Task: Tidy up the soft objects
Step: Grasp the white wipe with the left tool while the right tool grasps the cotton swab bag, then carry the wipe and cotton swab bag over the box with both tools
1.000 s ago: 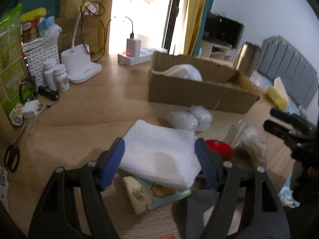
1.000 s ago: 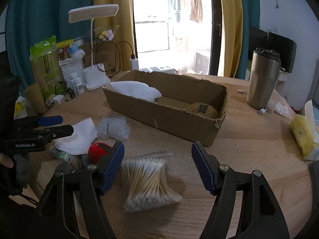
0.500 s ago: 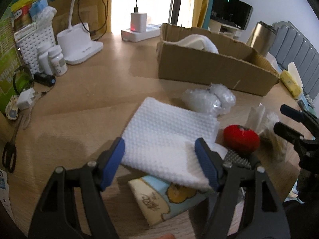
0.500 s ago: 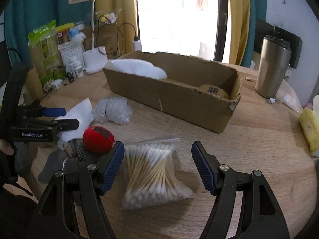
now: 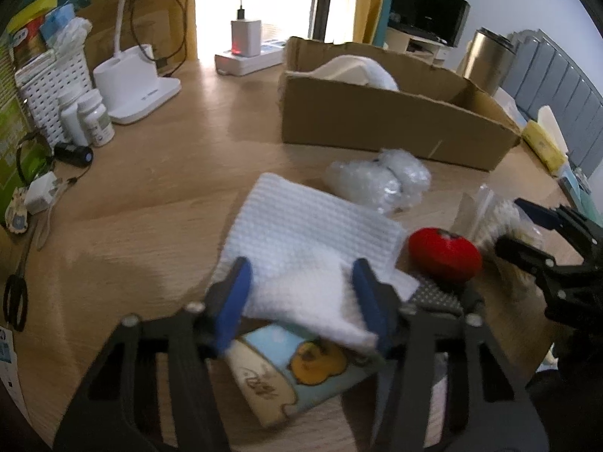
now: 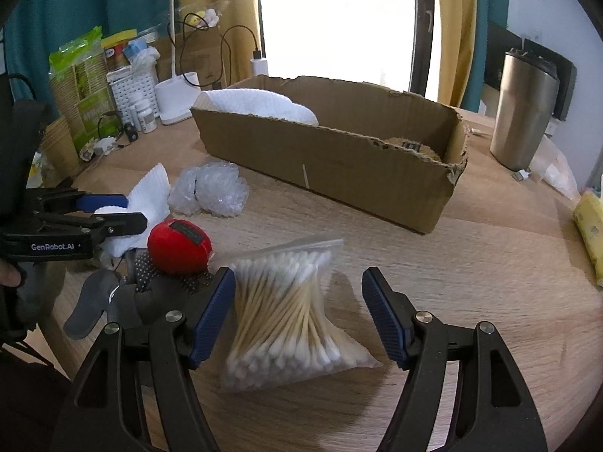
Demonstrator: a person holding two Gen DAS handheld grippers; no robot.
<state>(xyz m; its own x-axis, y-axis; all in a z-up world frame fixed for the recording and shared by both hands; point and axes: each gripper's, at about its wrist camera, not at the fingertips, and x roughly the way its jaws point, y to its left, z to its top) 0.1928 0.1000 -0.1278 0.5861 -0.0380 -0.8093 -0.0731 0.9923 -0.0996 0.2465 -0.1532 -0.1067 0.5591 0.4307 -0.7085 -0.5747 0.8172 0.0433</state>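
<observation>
My left gripper (image 5: 301, 293) is closing on the near edge of a folded white waffle cloth (image 5: 309, 233), its blue pads pressed into the cloth's sides. The cloth lies over a blue cartoon pouch (image 5: 297, 369). A red soft ball (image 5: 444, 256) sits on a grey dotted glove (image 5: 437, 297) to the right. My right gripper (image 6: 297, 312) is open around a bag of cotton swabs (image 6: 286, 312) on the table. The left gripper shows in the right wrist view (image 6: 113, 211) on the white cloth (image 6: 150, 196). The cardboard box (image 6: 339, 162) holds a white towel (image 6: 260, 103) and a brown item (image 6: 410, 148).
Crumpled bubble wrap (image 5: 380, 180) lies between the cloth and the box. A steel tumbler (image 6: 524, 109) stands right of the box. A lamp base (image 5: 132, 86), pill bottles (image 5: 90, 116), a white basket (image 5: 52, 83) and scissors (image 5: 15, 297) are at the left. A yellow tissue pack (image 6: 589, 226) lies at the right edge.
My left gripper has gone lower and its jaws have narrowed onto the white cloth's near edge. My right gripper has come down closer around the swab bag and stays open.
</observation>
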